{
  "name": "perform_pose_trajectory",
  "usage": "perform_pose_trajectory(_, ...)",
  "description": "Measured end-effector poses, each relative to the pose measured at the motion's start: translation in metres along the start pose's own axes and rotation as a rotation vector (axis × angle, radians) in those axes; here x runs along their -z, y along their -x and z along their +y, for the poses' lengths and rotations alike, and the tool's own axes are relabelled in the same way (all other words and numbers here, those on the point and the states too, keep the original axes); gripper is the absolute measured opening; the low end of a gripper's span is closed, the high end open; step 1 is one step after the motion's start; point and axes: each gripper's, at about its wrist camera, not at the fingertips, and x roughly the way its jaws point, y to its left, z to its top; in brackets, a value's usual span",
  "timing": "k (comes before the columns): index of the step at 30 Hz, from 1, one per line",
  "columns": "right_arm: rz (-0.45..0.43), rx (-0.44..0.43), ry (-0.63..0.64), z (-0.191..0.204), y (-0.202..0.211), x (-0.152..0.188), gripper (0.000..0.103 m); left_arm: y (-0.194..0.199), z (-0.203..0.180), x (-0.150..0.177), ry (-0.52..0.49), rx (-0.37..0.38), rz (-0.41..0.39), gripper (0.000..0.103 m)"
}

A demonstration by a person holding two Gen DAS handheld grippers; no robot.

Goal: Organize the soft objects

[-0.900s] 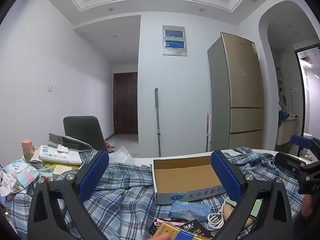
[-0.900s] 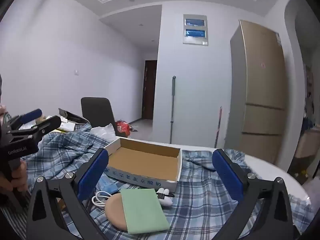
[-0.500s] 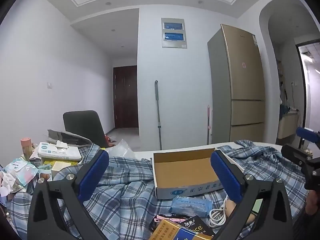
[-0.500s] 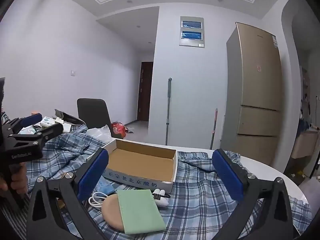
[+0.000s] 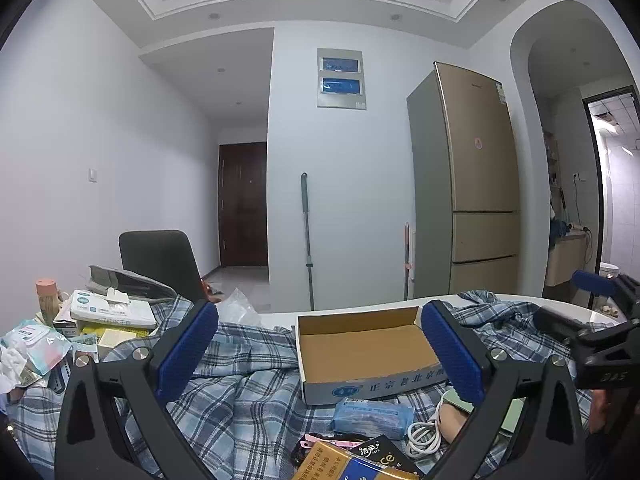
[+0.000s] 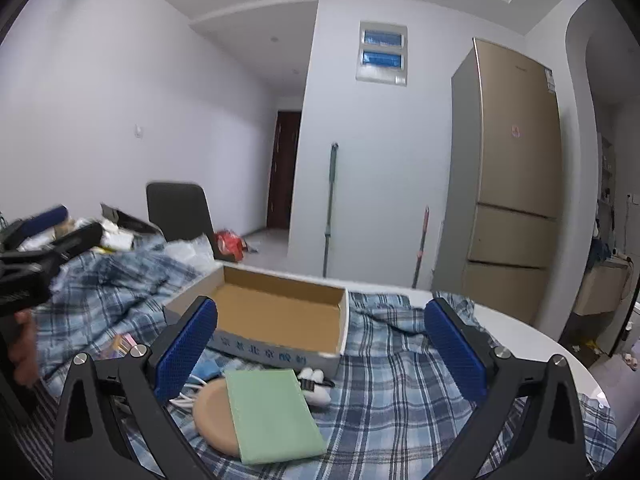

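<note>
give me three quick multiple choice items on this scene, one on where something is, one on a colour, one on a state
1. Where does the green pad lie?
A. inside the box
B. partly on the tan disc, in front of the box
C. on the chair

2. What colour are the pads on the right gripper's fingers?
A. red
B. blue
C. white

3. What state is the box in?
A. open and empty
B. taped shut
C. open and full of cloth

Answers:
1. B, the pad overlaps the tan disc on the plaid cloth just short of the box's front wall.
2. B, both pads show blue in the right wrist view.
3. A, its bare brown floor shows with nothing on it.
</note>
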Motion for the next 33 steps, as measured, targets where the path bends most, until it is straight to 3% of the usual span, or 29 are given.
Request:
perform_pose_trajectory(3, 0.041, -0.001, 0.007, 0.003, -0.009, 0.002, 0.103, 0.002, -0.002, 0.0, -0.003, 0.008, -0.011, 0.103)
perform_pose_trajectory(19, 0.061, -0.001, 0.03, 0.006, -0.012, 0.004, 0.103, 0.005, -0.006, 0.0, -0.031, 0.01, -0.023, 0.103)
perform_pose_trajectory(27, 0.046, -0.003, 0.011, 0.003, -0.009, 0.004, 0.103, -0.001, -0.009, 0.001, -0.052, -0.028, 0.005, 0.103)
perform_pose_trajectory(33, 0.041, -0.008, 0.001, 0.003, -0.007, 0.003, 0.103, -0.006, -0.014, 0.004, -0.077, -0.014, 0.029, 0.103)
